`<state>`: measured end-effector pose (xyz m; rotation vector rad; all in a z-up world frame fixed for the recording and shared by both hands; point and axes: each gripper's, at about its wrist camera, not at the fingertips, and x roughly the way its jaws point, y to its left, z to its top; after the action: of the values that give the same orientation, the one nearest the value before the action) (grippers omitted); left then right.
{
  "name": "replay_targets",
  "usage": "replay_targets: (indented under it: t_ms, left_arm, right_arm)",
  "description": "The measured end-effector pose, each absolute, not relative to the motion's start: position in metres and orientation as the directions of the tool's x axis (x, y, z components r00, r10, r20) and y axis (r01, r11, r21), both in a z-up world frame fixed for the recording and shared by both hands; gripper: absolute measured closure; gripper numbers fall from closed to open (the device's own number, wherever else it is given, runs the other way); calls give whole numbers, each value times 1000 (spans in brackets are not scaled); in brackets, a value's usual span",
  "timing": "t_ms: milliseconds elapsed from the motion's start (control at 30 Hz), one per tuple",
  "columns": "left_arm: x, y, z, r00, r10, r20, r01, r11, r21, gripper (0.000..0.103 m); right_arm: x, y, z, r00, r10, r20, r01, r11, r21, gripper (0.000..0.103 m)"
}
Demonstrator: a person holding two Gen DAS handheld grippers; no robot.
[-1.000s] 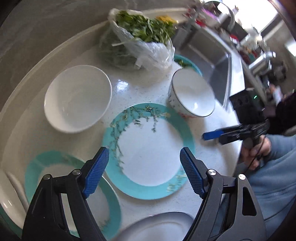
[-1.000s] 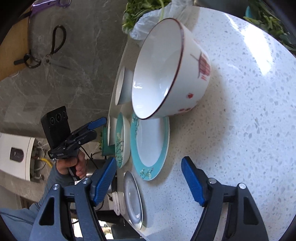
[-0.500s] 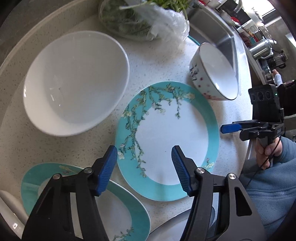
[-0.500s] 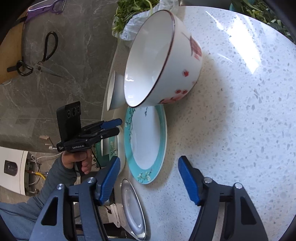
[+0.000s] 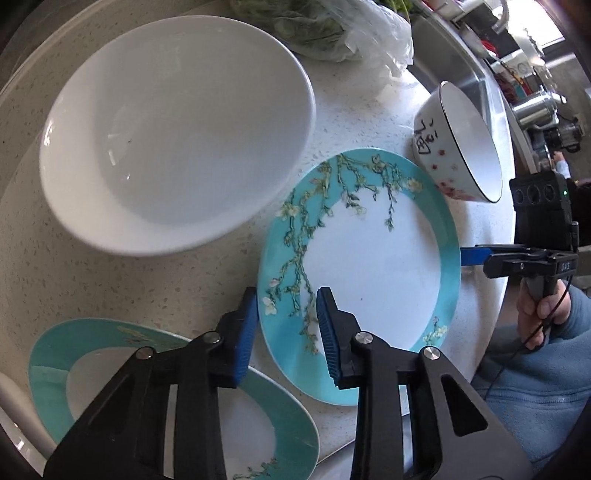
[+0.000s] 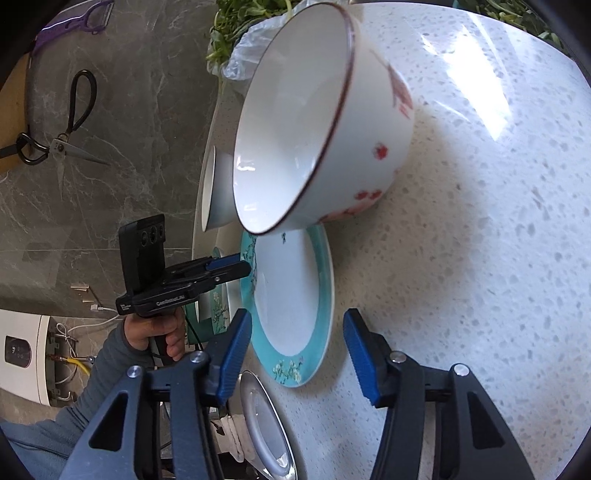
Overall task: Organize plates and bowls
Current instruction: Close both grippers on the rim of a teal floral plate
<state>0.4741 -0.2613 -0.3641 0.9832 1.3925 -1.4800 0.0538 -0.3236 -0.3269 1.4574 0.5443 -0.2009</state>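
A teal-rimmed plate [image 5: 369, 266] with a blossom branch lies flat on the speckled counter [image 6: 480, 221]. My left gripper [image 5: 286, 332] points steeply down over its near-left rim. Its jaws are closing with the rim between them, and the pads do not visibly press. My right gripper [image 6: 295, 354] is open and closing, low over the counter at the opposite edge of the same plate [image 6: 288, 295], with nothing gripped. A red-flowered bowl [image 6: 314, 122] stands just beyond that plate. A large white bowl [image 5: 177, 122] and a second teal plate [image 5: 110, 369] lie to the left.
A bag of greens [image 5: 332, 29] sits at the back beside a steel sink [image 5: 461, 66]. A metal plate [image 6: 266, 424] lies near the counter's front edge. Scissors [image 6: 62, 144] hang on the grey wall. A person's sleeve [image 5: 535, 387] is just past the counter edge.
My left gripper has come down close to the teal plate and its jaws have narrowed around the rim. The right gripper's jaws have narrowed too, and it has edged nearer the flowered bowl.
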Motion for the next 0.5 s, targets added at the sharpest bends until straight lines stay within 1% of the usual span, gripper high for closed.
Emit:
replay_targets:
  t_ms: [133,200,267,333,433,500]
  left_arm:
    - [481,-261,-367,-324,-76,-943,945,13,-326,74]
    - [483,-260,-368,-329,-78,-941,943,27,-332,74]
    - [486,-258,-368,-333,-79,-940,942,25,-336,74]
    - [489,-256,-366,-342,-80,-936,939,16,-344,74]
    - [490,-256,-364,-344,-80,-936,938,10,-346,74]
    - [488,-256,-363,-341,-75,-937,940,-5,-342,74]
  right_arm:
    - [57,-324,-328,858,195,-475,459,125,880,52]
    - [57,-325,-329,856,194,-479,464,119,878,58]
    - [58,-324,-332,855,202,-478,466,107,878,65]
    - [57,-323,-335,851,209,-481,471,100,876,69]
    - [57,-324,-335,852,207,-482,472,95,876,70]
    - [56,-325,-336,850,205,-485,479,85,874,73]
